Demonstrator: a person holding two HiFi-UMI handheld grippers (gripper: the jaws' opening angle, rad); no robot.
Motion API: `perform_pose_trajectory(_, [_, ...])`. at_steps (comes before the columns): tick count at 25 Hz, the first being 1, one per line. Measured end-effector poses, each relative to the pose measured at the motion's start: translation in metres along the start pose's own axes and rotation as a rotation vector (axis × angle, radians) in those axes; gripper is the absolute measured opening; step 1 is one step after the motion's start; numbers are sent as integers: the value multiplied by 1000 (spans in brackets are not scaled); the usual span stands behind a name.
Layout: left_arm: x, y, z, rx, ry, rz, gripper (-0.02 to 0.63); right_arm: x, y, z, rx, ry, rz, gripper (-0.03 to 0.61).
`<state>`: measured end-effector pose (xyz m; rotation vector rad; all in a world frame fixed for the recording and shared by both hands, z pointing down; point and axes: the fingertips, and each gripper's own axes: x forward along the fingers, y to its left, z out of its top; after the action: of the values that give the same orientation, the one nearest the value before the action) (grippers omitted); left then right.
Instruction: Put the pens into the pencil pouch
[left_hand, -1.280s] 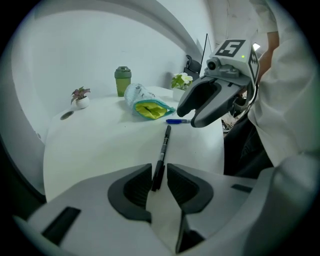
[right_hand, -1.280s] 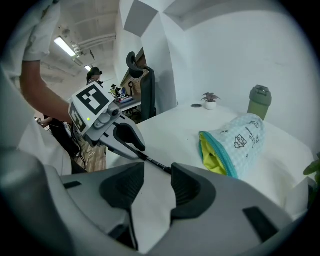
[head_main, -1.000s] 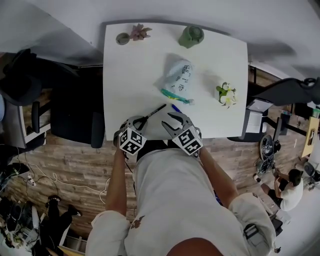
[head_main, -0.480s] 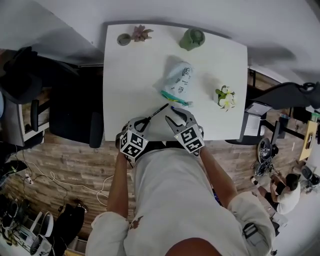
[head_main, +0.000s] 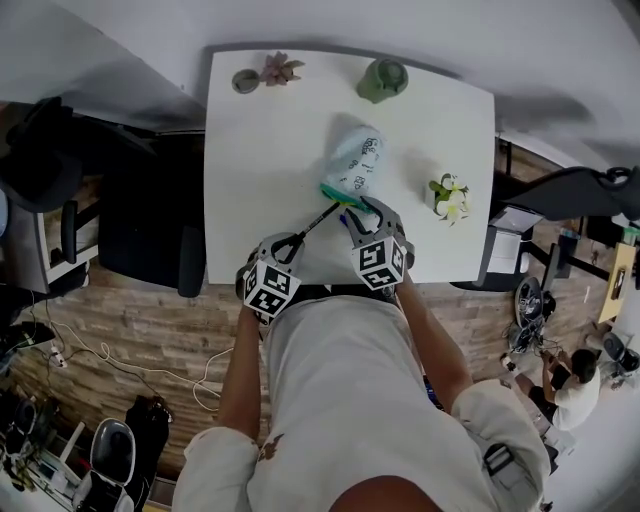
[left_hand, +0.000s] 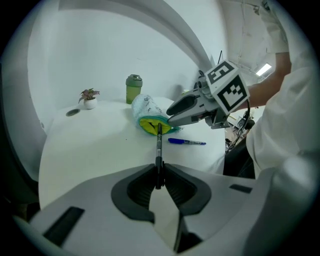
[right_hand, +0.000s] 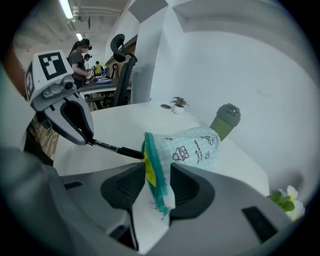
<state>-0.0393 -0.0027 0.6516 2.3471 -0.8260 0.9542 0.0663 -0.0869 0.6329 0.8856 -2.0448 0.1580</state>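
Left gripper (head_main: 290, 240) (left_hand: 159, 175): clenches the rear end of a black pen (head_main: 315, 222) (left_hand: 159, 145) between jaws drawn tight on the barrel. Hovers over the near edge of the white table (head_main: 260, 150) and aims the pen up and to the right. Sets the pen's tip right at the teal zip edge of the pencil pouch (head_main: 357, 160) (left_hand: 145, 107) (right_hand: 192, 147); cannot tell whether the tip is already inside.

Pouch next: lies on its side mid-table, pale with small printed drawings, mouth open toward the person and showing yellow lining.

Then the right gripper (head_main: 362, 210) (left_hand: 172, 112) (right_hand: 152, 180): grasps the pouch's rim, with the zip band and lining pinched between its pads and the mouth held up. Sits just right of the pen's tip.

Close by, a blue pen (left_hand: 186, 142): rests flat on the table beneath the right gripper, just short of the pouch, touched by neither gripper.

Along the far edge: a small potted plant (head_main: 280, 66), then a green lidded cup (head_main: 382, 76). Near the right edge, well apart from the pouch: white flowers (head_main: 450, 192).
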Motion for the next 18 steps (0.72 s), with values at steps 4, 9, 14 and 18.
perform_pose_trajectory(4, [3, -1, 2, -17, 0, 0, 52, 11, -8, -7, -34, 38, -13, 131])
perform_pose_trajectory(9, [7, 1, 9, -31, -8, 5, 52, 13, -10, -1, -37, 28, 5, 34])
perform_pose_trajectory(14, [11, 6, 23, -45, -34, 20, 52, 0, -7, 21, 42, -24, 49, 31])
perform_pose_trajectory(18, [17, 12, 36, -50, -54, 32, 52, -4, -5, 33, 61, -50, 71, 31])
